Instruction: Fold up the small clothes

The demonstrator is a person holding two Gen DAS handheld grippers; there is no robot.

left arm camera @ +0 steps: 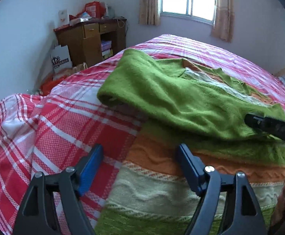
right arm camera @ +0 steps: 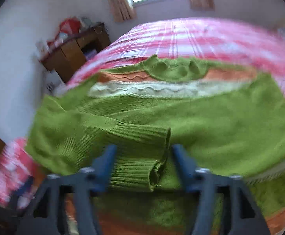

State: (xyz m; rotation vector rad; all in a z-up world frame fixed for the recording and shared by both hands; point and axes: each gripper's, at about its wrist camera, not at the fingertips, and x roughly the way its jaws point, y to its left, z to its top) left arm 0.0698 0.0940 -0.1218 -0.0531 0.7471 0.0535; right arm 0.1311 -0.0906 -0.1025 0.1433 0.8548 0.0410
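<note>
Green striped sweater [right arm camera: 181,105] lies flat on the plaid bed [left arm camera: 44,129], collar toward the window at frame top. Left gripper [left arm camera: 140,168] fingers released, empty. Right gripper [right arm camera: 142,168] fingers straddle the ribbed cuff [right arm camera: 136,156], grip unclear in blur. Only the left view shows the wooden cabinet [left arm camera: 91,41] sharply.

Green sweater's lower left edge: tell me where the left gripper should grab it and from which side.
Grip the sweater at its striped hem corner, which lies flat on the plaid bedspread. Come down from the bedspread side, sliding one finger under the edge. The open left gripper already straddles that border, so it probably needs only to lower and close.
</note>
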